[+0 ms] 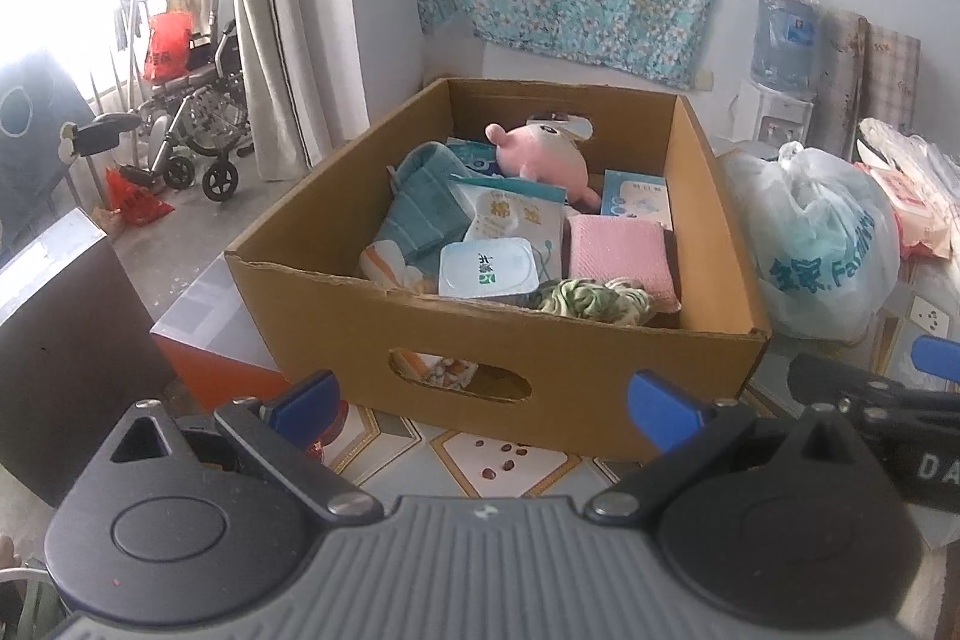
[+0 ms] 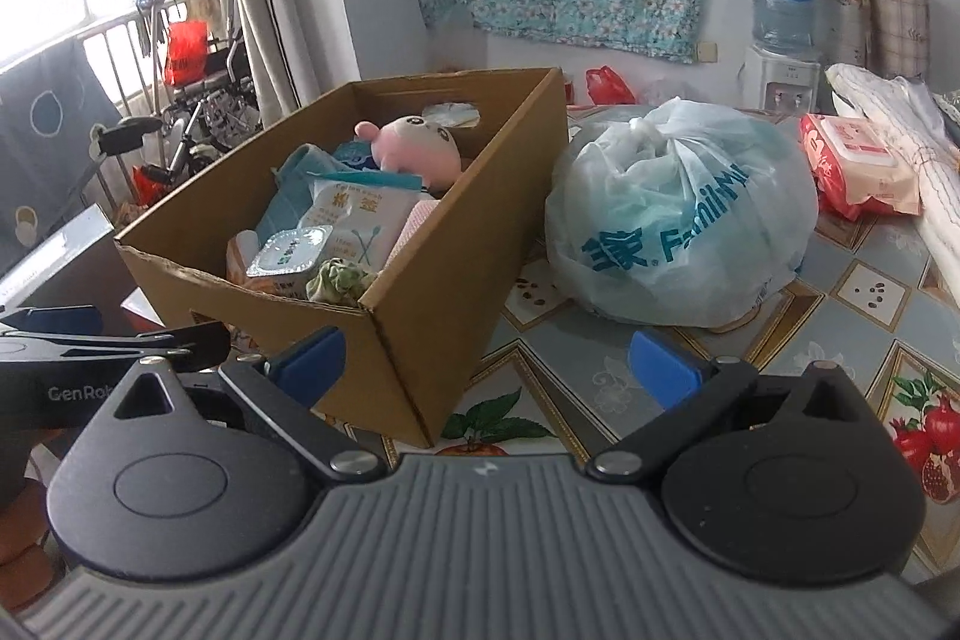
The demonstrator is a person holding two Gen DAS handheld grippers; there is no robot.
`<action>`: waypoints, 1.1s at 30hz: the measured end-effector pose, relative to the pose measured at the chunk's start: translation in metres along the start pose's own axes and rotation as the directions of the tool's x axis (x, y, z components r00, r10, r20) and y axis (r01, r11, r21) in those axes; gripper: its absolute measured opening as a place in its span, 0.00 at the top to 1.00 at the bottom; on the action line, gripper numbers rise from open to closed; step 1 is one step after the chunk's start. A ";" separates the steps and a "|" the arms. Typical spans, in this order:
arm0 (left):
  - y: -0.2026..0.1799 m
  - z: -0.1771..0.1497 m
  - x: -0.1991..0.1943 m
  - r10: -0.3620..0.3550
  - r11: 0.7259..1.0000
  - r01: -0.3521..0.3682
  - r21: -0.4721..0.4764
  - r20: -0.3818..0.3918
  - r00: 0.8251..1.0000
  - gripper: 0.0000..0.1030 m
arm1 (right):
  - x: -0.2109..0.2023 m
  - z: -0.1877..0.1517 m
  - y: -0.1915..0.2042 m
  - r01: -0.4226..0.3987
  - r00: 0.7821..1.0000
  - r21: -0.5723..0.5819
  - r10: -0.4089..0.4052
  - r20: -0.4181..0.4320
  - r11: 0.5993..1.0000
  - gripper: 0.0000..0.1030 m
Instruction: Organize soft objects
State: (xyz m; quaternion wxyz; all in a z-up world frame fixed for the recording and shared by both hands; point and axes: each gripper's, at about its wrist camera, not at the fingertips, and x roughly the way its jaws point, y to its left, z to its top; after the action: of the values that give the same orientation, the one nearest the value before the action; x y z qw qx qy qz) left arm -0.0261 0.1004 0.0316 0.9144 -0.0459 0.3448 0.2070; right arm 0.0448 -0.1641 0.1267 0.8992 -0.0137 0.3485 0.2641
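A cardboard box (image 1: 420, 334) (image 2: 408, 316) stands on the patterned table. Inside lie a pink plush toy (image 1: 543, 157) (image 2: 417, 145), a teal towel (image 1: 420, 208), white wipe packs (image 1: 510, 217) (image 2: 354, 217), a pink cloth (image 1: 618, 250) and a green-white knotted rope (image 1: 591, 301) (image 2: 339, 280). My left gripper (image 1: 483, 403) hangs open in front of the box's near wall, holding nothing. My right gripper (image 2: 489, 367) is open by the box's near right corner, also empty. Each gripper's arm shows at the edge of the other's view.
A knotted pale-blue plastic bag (image 1: 822, 244) (image 2: 678, 214) sits right of the box. A pink wipes pack (image 2: 858, 166) and folded white cloth (image 2: 900, 124) lie further right. A water dispenser (image 2: 780, 40) stands behind; a wheelchair (image 1: 186, 100) by the window on the left.
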 end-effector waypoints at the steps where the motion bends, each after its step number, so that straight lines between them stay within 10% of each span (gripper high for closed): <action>1: 0.000 0.000 0.001 -0.002 1.000 0.002 0.001 -0.004 1.000 0.00 | 0.002 0.000 0.000 0.002 1.000 0.001 -0.002 -0.004 1.000 0.01; 33: 0.002 0.003 0.013 0.046 0.999 -0.046 0.009 -0.035 0.998 0.00 | 0.019 0.005 0.005 0.031 0.998 -0.020 -0.032 -0.046 0.999 0.01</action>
State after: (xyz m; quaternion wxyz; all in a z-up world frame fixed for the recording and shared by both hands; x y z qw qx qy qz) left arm -0.0165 0.1078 0.0261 0.9033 -0.0379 0.3629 0.2258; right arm 0.0567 -0.1503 0.1191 0.8947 -0.0340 0.3667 0.2527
